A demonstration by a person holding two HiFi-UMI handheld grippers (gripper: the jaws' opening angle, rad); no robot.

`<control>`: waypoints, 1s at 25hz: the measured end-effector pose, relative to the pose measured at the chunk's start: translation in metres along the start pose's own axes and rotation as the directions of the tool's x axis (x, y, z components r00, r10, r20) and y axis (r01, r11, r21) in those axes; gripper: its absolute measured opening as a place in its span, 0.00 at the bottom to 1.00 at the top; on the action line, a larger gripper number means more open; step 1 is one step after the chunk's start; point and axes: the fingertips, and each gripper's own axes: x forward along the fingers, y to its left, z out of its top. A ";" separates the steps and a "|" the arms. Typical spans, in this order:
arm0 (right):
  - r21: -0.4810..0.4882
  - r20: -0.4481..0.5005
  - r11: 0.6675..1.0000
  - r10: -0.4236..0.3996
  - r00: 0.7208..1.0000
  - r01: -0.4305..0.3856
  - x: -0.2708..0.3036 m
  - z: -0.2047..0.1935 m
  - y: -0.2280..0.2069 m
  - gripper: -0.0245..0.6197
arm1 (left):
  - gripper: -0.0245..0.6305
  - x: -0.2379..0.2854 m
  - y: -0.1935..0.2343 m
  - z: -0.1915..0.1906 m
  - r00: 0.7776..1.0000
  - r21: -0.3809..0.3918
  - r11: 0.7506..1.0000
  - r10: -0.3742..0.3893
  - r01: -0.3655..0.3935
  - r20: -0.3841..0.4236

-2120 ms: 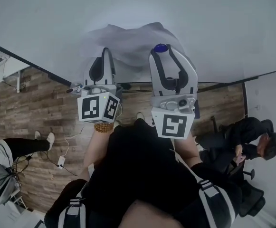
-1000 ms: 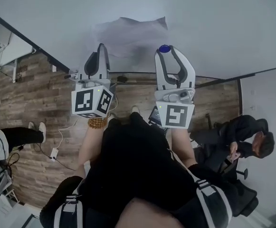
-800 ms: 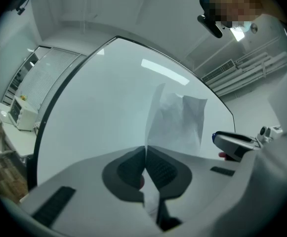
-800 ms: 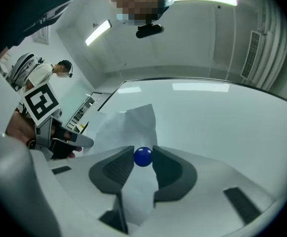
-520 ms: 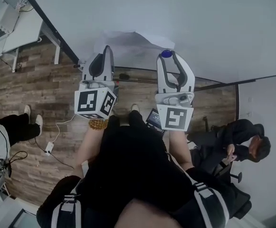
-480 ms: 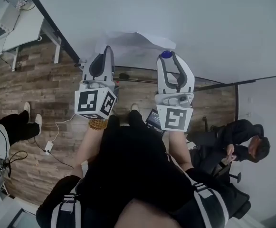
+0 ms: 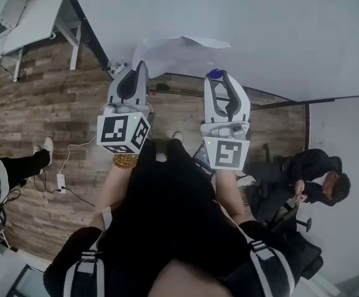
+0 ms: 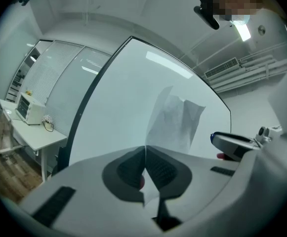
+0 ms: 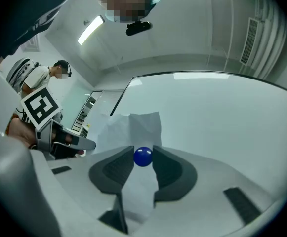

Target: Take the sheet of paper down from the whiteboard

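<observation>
While the left gripper [image 7: 141, 67] has its jaws pressed together on one edge of the sheet of paper [image 7: 173, 53], the right gripper [image 7: 220, 77] pinches a blue magnet [image 9: 143, 157], a small glossy ball, between its ribbed dark pads. The thin white sheet is creased and curling in front of the whiteboard [image 7: 259, 30], near its lower edge. It spans from one gripper to the other, and part of it lies behind the magnet. Whether any of it touches the board I cannot tell.

Left of the whiteboard stands a white desk [image 7: 25, 23] on slim legs, with a boxy white appliance [image 8: 27, 110] on top. Below the whiteboard's right end a person in black [image 7: 309, 172] sits on an office chair. A white power strip [image 7: 60, 181] with its cable lies on the floor, well out from the board.

The whiteboard is smooth, glossy and black-framed. The floor [image 7: 49, 116] is brown wood-grain plank, and the walls and ceiling are white, with strip lights overhead.
</observation>
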 end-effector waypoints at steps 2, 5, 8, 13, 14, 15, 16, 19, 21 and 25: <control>0.027 0.004 1.000 0.004 1.000 -0.004 -0.004 -0.004 0.000 0.22 | 0.05 -0.006 -0.002 -0.005 1.000 0.012 1.000 0.013 -0.013 -0.012; 0.061 0.023 0.998 0.023 0.999 -0.024 -0.013 -0.007 -0.003 0.22 | 0.05 -0.016 -0.010 -0.011 0.999 0.032 0.999 0.040 -0.039 -0.024; 0.103 0.038 0.992 0.064 0.997 -0.068 -0.027 -0.012 -0.004 0.22 | 0.05 -0.027 -0.027 -0.021 0.996 0.041 0.997 0.071 -0.069 -0.047; 0.155 0.034 0.979 0.127 0.991 -0.131 -0.062 -0.029 -0.010 0.22 | 0.05 -0.049 -0.070 -0.051 0.988 0.045 0.992 0.119 -0.115 -0.098; 0.164 0.034 0.975 0.143 0.989 -0.147 -0.067 -0.033 -0.010 0.22 | 0.05 -0.053 -0.076 -0.057 0.986 0.052 0.991 0.130 -0.125 -0.107; 0.171 0.040 0.972 0.160 0.986 -0.164 -0.070 -0.037 -0.008 0.22 | 0.05 -0.056 -0.081 -0.063 0.983 0.061 0.989 0.140 -0.134 -0.115; 0.174 0.047 0.968 0.174 0.984 -0.180 -0.073 -0.039 -0.006 0.22 | 0.05 -0.060 -0.086 -0.068 0.981 0.070 0.988 0.149 -0.141 -0.122; 0.191 0.051 0.961 0.193 0.980 -0.199 -0.079 -0.046 0.003 0.22 | 0.05 -0.070 -0.091 -0.077 0.976 0.092 0.982 0.174 -0.163 -0.129; 0.210 0.042 0.957 0.195 0.980 -0.200 -0.085 -0.048 0.008 0.22 | 0.05 -0.078 -0.092 -0.078 0.974 0.104 0.979 0.189 -0.177 -0.123; 0.223 0.037 0.955 0.192 0.981 -0.196 -0.096 -0.050 0.017 0.22 | 0.05 -0.087 -0.090 -0.075 0.975 0.112 0.977 0.195 -0.184 -0.102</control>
